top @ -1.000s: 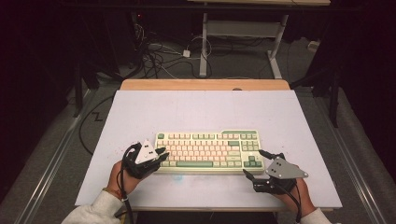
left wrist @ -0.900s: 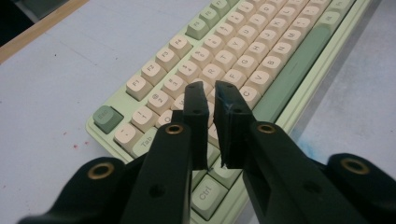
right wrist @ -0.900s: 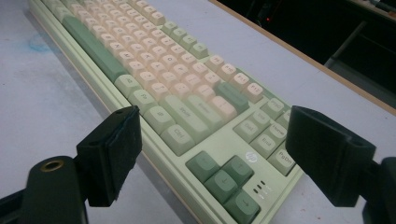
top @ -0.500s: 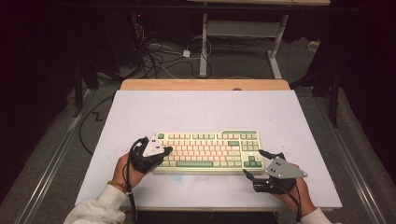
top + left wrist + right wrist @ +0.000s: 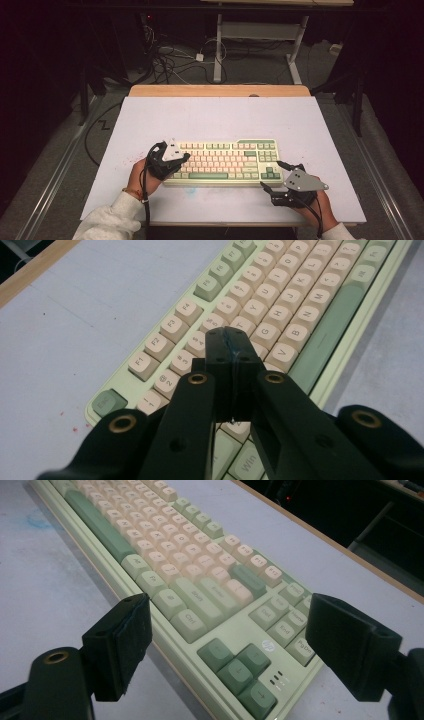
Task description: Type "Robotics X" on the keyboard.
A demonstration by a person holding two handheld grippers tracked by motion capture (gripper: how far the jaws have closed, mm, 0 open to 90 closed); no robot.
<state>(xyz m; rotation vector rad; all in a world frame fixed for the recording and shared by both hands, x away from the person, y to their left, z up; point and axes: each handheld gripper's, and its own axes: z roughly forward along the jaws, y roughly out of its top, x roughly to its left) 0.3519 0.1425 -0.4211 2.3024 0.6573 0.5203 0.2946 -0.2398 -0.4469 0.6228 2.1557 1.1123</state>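
A cream and green keyboard (image 5: 225, 162) lies on the white table top (image 5: 215, 120), near its front edge. My left gripper (image 5: 186, 157) is over the keyboard's left end, held in a hand with a white sleeve. In the left gripper view its jaws are pressed together with nothing between them, and the left gripper (image 5: 231, 337) hovers above the letter keys of the keyboard (image 5: 300, 295). My right gripper (image 5: 272, 175) is at the keyboard's front right corner. The right gripper (image 5: 227, 605) stands wide open, its jaws on either side of that end of the keyboard (image 5: 165, 555) without touching it.
A wooden strip (image 5: 220, 91) borders the table's far edge. Behind it on the dark floor are tangled cables (image 5: 170, 60) and the white legs of a desk frame (image 5: 218, 45). Bare table top stretches behind the keyboard.
The left hand has slid its gripper to the right, from beside the keyboard's left end to above its keys. The right gripper has stayed where it was.
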